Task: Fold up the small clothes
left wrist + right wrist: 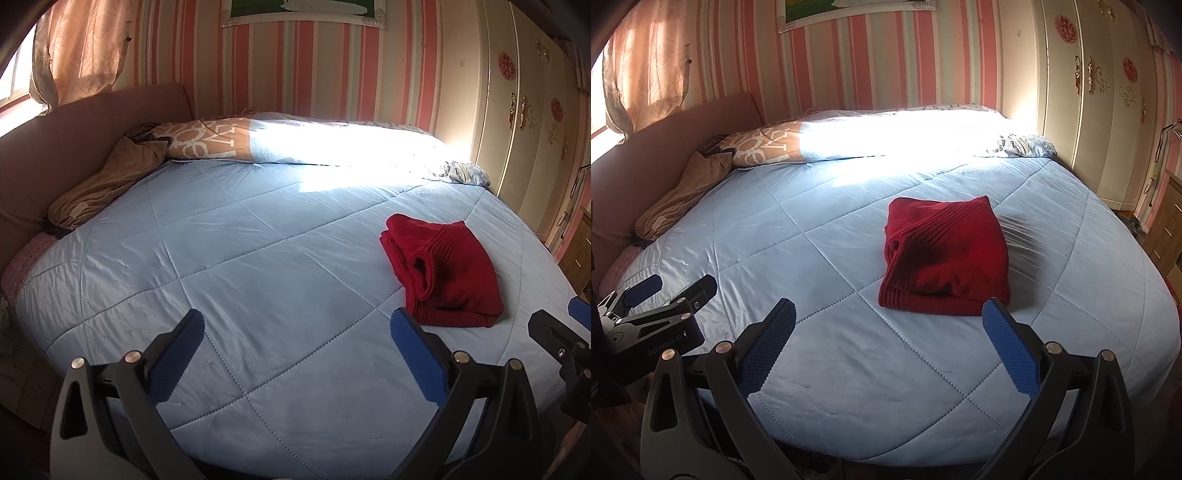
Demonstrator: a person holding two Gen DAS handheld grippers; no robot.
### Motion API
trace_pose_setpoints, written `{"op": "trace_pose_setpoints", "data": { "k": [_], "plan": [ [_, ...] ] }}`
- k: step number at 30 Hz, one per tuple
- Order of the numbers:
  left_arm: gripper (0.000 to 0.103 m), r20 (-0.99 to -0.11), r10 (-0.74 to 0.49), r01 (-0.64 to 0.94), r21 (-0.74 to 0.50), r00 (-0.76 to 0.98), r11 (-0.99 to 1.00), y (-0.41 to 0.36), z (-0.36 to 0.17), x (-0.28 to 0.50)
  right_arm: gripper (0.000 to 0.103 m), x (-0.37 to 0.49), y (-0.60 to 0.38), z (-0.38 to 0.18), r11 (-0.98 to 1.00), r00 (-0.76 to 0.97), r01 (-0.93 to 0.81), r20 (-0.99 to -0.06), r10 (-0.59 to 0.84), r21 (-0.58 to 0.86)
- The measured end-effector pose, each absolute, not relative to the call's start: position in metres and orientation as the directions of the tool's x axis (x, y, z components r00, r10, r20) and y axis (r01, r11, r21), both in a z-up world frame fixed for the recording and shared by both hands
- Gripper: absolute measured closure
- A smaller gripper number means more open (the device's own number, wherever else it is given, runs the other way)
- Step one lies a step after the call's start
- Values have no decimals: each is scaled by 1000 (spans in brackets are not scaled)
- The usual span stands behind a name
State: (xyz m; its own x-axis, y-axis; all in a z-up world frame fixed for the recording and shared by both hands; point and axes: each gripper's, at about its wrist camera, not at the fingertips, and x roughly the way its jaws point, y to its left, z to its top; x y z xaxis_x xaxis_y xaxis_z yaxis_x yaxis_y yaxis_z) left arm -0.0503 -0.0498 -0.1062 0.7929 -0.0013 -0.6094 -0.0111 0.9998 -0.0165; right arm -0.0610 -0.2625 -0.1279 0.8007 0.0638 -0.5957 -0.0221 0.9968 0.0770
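Note:
A small red knit garment (448, 275) lies folded into a compact bundle on the light blue quilt (240, 266). In the right wrist view the garment (945, 254) sits just beyond my right gripper. My left gripper (297, 326) is open and empty above the quilt, with the garment just past its right finger. My right gripper (888, 321) is open and empty, short of the garment's near edge. My right gripper also shows at the right edge of the left wrist view (561, 321). My left gripper shows at the left of the right wrist view (674, 286).
A rolled duvet (295, 144) lies along the far side of the bed in bright sunlight. A brown cloth (107, 184) lies by the headboard (74, 133) at the left. A cream wardrobe (524, 122) and a wooden drawer unit (1167, 229) stand on the right.

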Motion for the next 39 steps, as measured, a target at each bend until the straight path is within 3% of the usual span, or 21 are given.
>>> {"op": "trace_pose_setpoints", "data": {
  "k": [39],
  "plan": [
    [2,-582,17,-1,28,813,1000,-52,-100,-65,3,-70,-264,-127,998,807,-4,-589,41,64]
  ]
}}
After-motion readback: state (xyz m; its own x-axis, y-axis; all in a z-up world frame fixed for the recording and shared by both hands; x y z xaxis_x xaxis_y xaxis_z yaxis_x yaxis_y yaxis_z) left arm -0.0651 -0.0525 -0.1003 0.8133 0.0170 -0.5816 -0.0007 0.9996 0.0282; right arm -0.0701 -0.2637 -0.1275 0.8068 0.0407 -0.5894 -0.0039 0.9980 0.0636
